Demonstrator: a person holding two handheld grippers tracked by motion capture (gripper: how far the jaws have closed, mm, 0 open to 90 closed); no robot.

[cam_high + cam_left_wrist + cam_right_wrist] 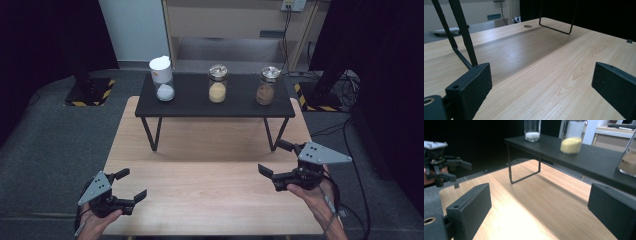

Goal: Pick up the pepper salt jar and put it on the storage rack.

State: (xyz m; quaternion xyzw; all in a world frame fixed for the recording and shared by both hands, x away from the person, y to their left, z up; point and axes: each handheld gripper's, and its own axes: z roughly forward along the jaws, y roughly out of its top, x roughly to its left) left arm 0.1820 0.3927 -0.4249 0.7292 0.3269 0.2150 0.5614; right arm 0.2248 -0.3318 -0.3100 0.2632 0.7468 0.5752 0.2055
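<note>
Three glass jars stand in a row on a low black shelf (240, 107) at the table's far side: one with white powder and a white lid (162, 78), one with yellow grains (217, 83) and one with brown powder (266, 86). My left gripper (131, 184) hovers open over the near left corner of the wooden table (200, 195), nothing between its jaws. My right gripper (276, 158) is open over the near right part, its jaws empty and pointing left toward the shelf's leg. The right gripper view shows the white jar (532, 130), the yellow jar (572, 137) and the left gripper (451, 171) far off.
The shelf rests on thin black wire legs (152, 134) that leave a gap beneath it. Grey carpet surrounds the table, with stands marked in yellow and black (90, 92) and cables (345, 130) behind. A wooden cabinet (235, 25) stands at the back.
</note>
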